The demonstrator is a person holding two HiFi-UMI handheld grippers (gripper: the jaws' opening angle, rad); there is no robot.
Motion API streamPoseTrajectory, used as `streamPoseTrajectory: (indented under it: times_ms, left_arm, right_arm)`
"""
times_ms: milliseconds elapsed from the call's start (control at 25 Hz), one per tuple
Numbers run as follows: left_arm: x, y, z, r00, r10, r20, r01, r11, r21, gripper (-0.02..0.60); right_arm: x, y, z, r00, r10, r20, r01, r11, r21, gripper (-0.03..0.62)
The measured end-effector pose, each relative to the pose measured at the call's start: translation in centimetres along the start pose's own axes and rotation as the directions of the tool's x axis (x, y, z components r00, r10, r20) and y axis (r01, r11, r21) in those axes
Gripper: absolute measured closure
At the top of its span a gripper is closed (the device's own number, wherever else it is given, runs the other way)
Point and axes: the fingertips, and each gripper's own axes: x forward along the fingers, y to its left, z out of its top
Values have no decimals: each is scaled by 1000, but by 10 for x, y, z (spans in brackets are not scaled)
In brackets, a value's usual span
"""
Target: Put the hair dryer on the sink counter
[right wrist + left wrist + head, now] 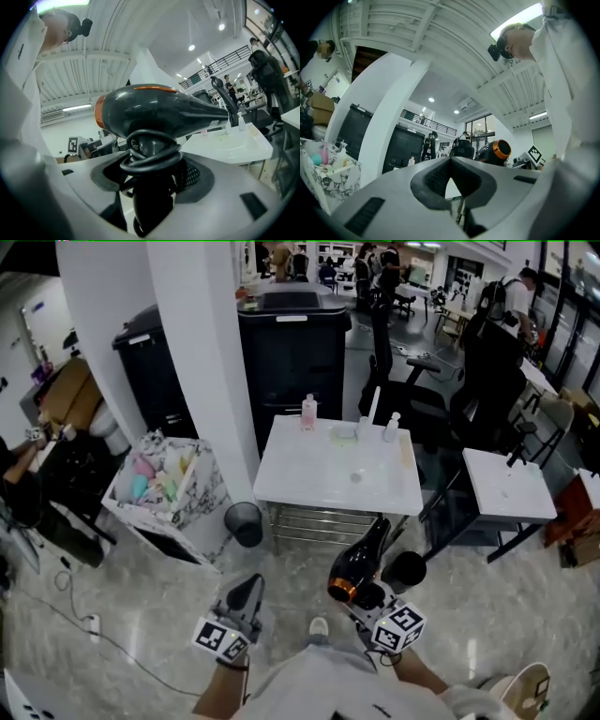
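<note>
A black hair dryer with an orange ring is held by its handle, cord wound round it, in my right gripper, which is shut on it. In the right gripper view the hair dryer lies across the jaws of that gripper, nozzle pointing right toward the white sink counter. The sink counter stands just ahead of both grippers. My left gripper is shut and holds nothing; in its own view the left gripper has the hair dryer to its right.
A pink bottle and white bottles stand at the counter's back edge. A small black bin and a marble-patterned basket sit to its left, by a white pillar. A white side table and office chairs are at the right.
</note>
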Motion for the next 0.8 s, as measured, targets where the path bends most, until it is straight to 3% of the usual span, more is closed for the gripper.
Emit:
streamPoseTrajectory:
  times_ms: [360, 800]
  left_arm:
    - [107, 29, -2, 1000, 16, -2, -16, 999, 35, 558]
    - [168, 56, -23, 999, 29, -16, -29, 999, 24, 558]
  right_arm:
    - [49, -82, 37, 998, 62, -23, -62, 998, -24, 303]
    - [84, -138, 49, 995, 91, -37, -92, 995, -41, 303]
